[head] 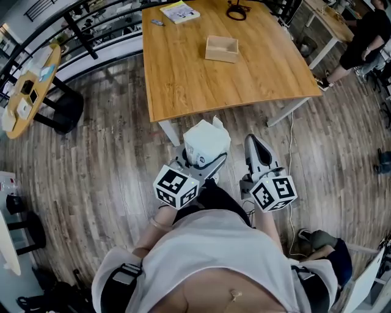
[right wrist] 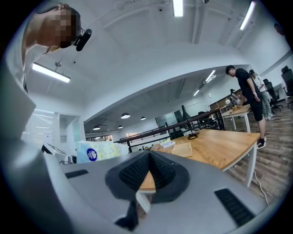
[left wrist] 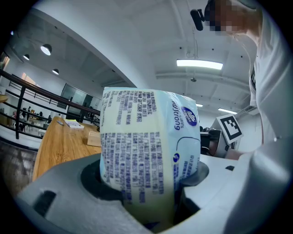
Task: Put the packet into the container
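Observation:
My left gripper (head: 204,160) is shut on a white and pale yellow packet (head: 206,142) with blue print, held upright between both jaws (left wrist: 149,155). It is low over the wooden floor, just short of the near edge of the table (head: 183,79). The container, a small open wooden box (head: 221,49), stands towards the far side of the tabletop, and it also shows small and distant in the left gripper view (left wrist: 94,138) and the right gripper view (right wrist: 183,148). My right gripper (head: 255,147) hangs beside the left one, its tips together with nothing in them (right wrist: 149,157).
A booklet (head: 179,12) and a coiled black cable (head: 237,11) lie at the table's far edge. A round side table (head: 30,92) stands to the left by a black railing. A person (head: 366,36) stands by another table at the far right.

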Action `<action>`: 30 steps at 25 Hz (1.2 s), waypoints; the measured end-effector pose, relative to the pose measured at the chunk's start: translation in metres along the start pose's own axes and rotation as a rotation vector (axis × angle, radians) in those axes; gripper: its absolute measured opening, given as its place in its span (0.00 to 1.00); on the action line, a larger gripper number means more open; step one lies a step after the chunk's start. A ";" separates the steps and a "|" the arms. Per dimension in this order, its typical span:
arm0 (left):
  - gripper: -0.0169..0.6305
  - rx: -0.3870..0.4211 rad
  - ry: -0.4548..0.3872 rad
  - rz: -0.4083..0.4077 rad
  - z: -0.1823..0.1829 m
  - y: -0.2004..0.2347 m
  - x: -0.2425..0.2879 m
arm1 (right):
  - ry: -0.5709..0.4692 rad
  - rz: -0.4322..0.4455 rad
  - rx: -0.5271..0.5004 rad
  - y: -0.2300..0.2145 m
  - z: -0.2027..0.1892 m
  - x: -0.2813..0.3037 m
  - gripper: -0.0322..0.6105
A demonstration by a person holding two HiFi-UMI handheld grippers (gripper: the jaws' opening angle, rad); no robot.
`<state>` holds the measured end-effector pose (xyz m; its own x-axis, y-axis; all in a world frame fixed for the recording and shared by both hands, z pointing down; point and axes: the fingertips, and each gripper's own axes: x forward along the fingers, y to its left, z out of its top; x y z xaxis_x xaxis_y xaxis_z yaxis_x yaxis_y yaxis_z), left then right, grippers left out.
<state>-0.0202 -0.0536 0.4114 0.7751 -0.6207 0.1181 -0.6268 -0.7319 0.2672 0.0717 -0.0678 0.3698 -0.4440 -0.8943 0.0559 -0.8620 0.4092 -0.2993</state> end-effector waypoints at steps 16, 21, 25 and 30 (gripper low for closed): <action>0.55 0.008 0.008 0.011 0.020 0.045 0.089 | 0.007 0.028 0.005 -0.069 0.021 0.067 0.07; 0.55 0.000 0.001 0.017 0.022 0.056 0.106 | 0.015 0.029 0.008 -0.084 0.023 0.085 0.07; 0.55 -0.006 -0.008 0.025 0.023 0.067 0.116 | 0.018 0.023 0.014 -0.096 0.021 0.096 0.07; 0.55 0.003 -0.012 0.037 0.024 0.080 0.127 | 0.016 0.043 -0.005 -0.101 0.022 0.108 0.07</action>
<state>0.0262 -0.1974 0.4252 0.7502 -0.6509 0.1164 -0.6555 -0.7092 0.2596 0.1157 -0.2098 0.3854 -0.4845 -0.8729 0.0580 -0.8433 0.4483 -0.2965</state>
